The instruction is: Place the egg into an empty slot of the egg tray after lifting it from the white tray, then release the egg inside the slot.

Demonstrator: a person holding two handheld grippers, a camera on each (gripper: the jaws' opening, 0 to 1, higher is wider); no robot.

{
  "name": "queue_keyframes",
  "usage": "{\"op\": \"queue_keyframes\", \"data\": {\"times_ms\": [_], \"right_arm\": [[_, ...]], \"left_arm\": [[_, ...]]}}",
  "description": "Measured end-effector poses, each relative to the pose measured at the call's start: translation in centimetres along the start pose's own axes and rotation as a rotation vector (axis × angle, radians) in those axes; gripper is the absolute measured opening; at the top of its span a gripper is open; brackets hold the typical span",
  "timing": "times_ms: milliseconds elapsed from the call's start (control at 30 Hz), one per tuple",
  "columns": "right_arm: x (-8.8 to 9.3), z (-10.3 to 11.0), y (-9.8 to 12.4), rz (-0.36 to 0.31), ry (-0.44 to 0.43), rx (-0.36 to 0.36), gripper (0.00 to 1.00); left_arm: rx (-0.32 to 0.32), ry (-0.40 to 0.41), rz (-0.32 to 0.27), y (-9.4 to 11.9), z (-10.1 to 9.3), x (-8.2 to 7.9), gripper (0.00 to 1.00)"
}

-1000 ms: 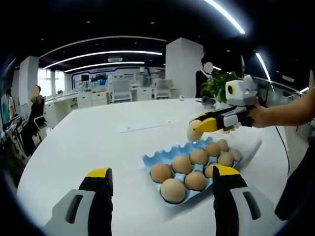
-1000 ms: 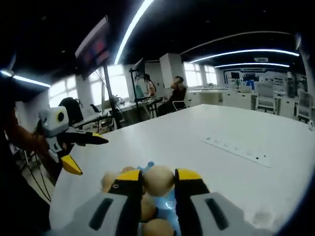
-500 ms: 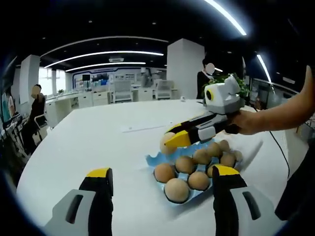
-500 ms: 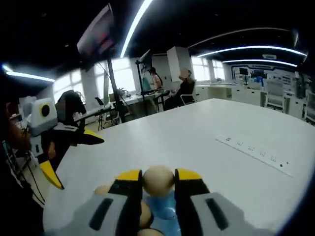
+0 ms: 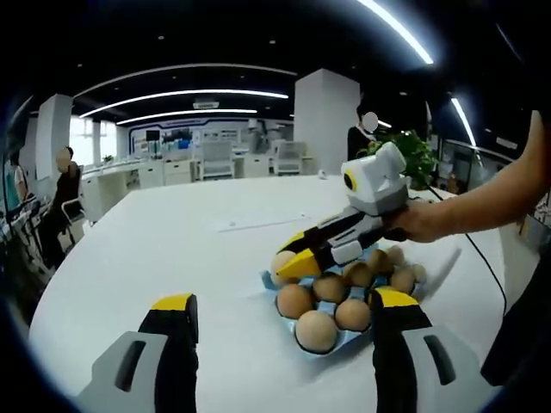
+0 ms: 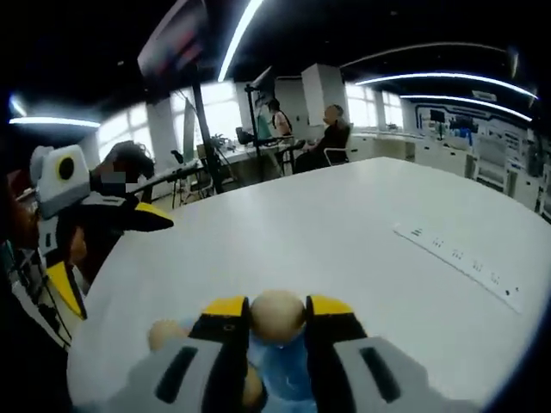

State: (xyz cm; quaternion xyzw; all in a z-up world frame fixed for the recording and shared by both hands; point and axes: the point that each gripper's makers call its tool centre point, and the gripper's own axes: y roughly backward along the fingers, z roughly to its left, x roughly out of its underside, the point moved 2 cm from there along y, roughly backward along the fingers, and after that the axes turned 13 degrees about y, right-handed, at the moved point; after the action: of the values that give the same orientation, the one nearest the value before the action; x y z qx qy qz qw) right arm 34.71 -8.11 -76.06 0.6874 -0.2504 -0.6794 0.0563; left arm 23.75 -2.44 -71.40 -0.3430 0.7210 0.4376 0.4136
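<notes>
In the left gripper view a blue egg tray (image 5: 274,280) holds several tan eggs on the white table. My right gripper (image 5: 285,265) reaches in from the right, shut on an egg (image 5: 281,261) held low over the tray's far left corner. In the right gripper view that egg (image 6: 276,313) sits clamped between the yellow-tipped fingers (image 6: 226,311), with the blue tray (image 6: 280,379) just below. My left gripper (image 5: 280,311) stands open in front of the tray with nothing between its fingers; it also appears at the left (image 6: 103,241) of the right gripper view.
The large white table (image 5: 155,249) spreads wide to the left and back. A flat white strip (image 6: 461,258) lies on it beyond the tray. A green plant (image 5: 413,155) stands at the far edge. People sit and stand in the office behind.
My right gripper has carried the egg leftward and down, from above the tray's far side to just over its far left corner. The left gripper has stayed open.
</notes>
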Motion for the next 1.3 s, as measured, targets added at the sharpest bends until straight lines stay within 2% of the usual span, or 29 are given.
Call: {"op": "queue_keyframes", "data": {"times_ms": [167,267,567,800,933,1067,1100,1133,1200,1300], "right_arm": [[0.6,0.2,-0.7,0.022,0.004,-0.013,0.26],[0.7,0.0,-0.8,0.027,-0.024,-0.019,0.26],[0.9,0.0,-0.6,0.017,0.004,-0.036,0.26],[0.7,-0.2,0.1,0.017,0.052,-0.002,0.28],[0.0,0.0,1.4,-0.009,0.049,0.027,0.27],[-0.7,-0.8,3.2,-0.057,-0.019,0.079,0.27],[-1.0,-0.8,3.9,-0.08,-0.064,0.09,0.27],[-1.3,-1.0,4.8,-0.104,-0.107,0.108,0.26],[-1.6,-1.7,6.3,-0.143,-0.121,0.157,0.26],[-1.0,-3.1,9.2,-0.154,-0.138,0.258,0.27]], "left_arm": [[0.002,0.005,0.004,-0.1,0.0,0.1,0.84],[-0.001,0.007,0.003,-0.1,0.1,0.1,0.83],[-0.006,0.002,0.003,-0.1,0.1,0.0,0.83],[-0.001,-0.011,0.001,-0.2,-0.3,-0.2,0.83],[-0.002,-0.016,0.0,-0.2,-0.3,-0.2,0.83],[0.001,-0.017,0.0,-0.2,-0.6,-0.1,0.83],[0.002,-0.017,0.002,-0.2,-0.6,-0.1,0.83],[0.003,-0.018,0.002,-0.2,-0.7,0.0,0.83],[0.009,-0.018,0.004,-0.3,-0.9,0.0,0.83],[0.013,-0.023,0.003,-0.4,-1.1,0.0,0.82]]}}
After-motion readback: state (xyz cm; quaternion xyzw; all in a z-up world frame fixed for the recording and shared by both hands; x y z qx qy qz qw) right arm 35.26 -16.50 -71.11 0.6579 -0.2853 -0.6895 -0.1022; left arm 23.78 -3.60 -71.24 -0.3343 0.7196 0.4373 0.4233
